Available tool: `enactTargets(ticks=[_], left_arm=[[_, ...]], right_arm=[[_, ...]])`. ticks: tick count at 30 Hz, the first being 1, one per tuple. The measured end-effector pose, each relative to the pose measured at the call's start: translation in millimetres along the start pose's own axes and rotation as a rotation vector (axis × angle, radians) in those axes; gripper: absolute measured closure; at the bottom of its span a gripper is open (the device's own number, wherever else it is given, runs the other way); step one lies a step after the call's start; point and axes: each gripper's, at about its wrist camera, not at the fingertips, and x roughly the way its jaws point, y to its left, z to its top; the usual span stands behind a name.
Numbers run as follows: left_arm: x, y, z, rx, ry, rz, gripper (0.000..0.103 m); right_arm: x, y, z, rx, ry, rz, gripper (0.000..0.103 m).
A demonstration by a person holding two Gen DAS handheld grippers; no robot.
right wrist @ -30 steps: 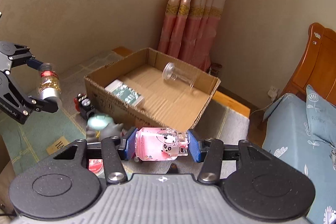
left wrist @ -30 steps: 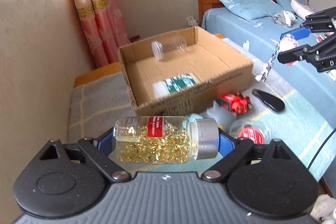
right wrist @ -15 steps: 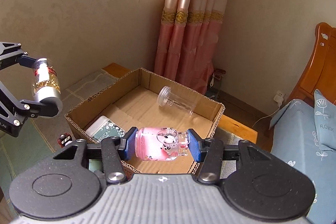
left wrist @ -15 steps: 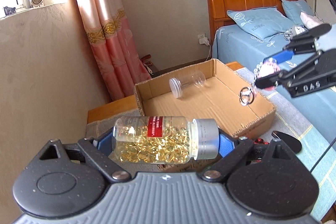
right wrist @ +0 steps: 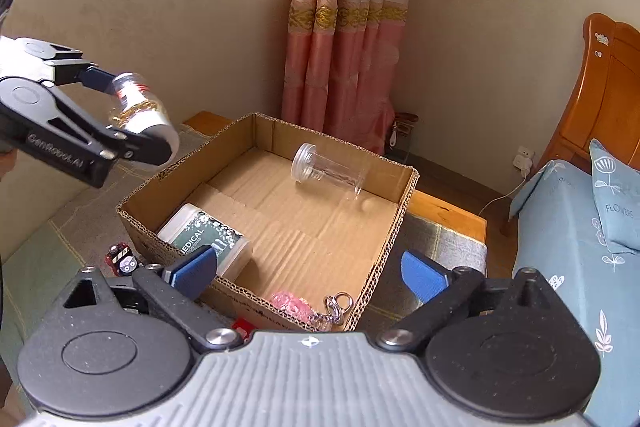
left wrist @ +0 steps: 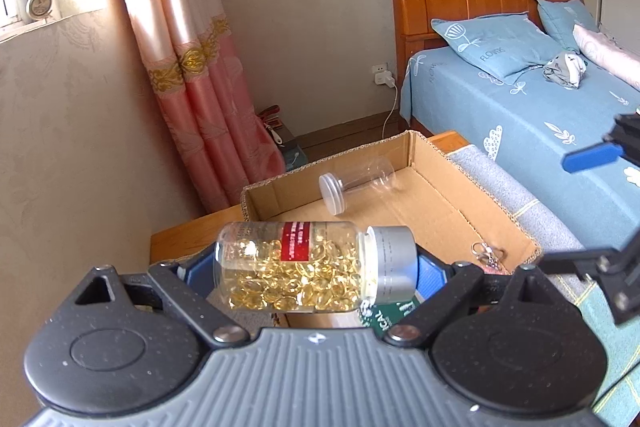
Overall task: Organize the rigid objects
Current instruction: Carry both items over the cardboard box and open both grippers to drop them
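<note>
At the far left, outside the cardboard box (right wrist: 276,227), a small red toy (right wrist: 122,259) lay on the mat, not yet put away. The left gripper (left wrist: 316,267) was clamped on a pill bottle (left wrist: 312,267) full of yellow capsules, gripping it end to end on its side, up in the air over the box's near left corner; in the right wrist view the bottle hung above and to the left of the box.

Inside the box, a white tub with a green label (right wrist: 206,237) sat in the left corner, an empty clear jar (right wrist: 326,169) lay on its side toward the back, and a pink keychain charm (right wrist: 290,303) with its metal ring rested at the near right edge.

The right gripper (right wrist: 310,269) hung over that near edge with its blue pads wide apart, holding nothing.

By my reading, three things were stowed. The bottle was next to go in, with the red toy left to collect.
</note>
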Motion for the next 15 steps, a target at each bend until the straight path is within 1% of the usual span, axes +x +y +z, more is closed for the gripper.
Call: enactTargets(ticks=[4, 6, 8, 10, 15], left_arm=[[18, 1, 10, -0.014, 0.027, -0.032, 0.01], [29, 3, 14, -0.027, 0.038, -0.046, 0.01], [42, 4, 17, -0.031, 0.058, -0.042, 0.01], [53, 5, 21, -0.03, 0.078, -0.043, 0.01], [77, 8, 31, -0.052, 0.097, -0.035, 0.01]], right_arm=[[-10, -1, -10, 0.034, 0.016, 0.003, 0.0], [-14, -3, -15, 0.078, 0.016, 0.023, 0.0], [-18, -5, -22, 0.121, 0.019, 0.031, 0.0], [-22, -5, -28, 0.148, 0.027, 0.023, 0.0], [-38, -4, -46, 0.194, 0.012, -0.023, 0.0]])
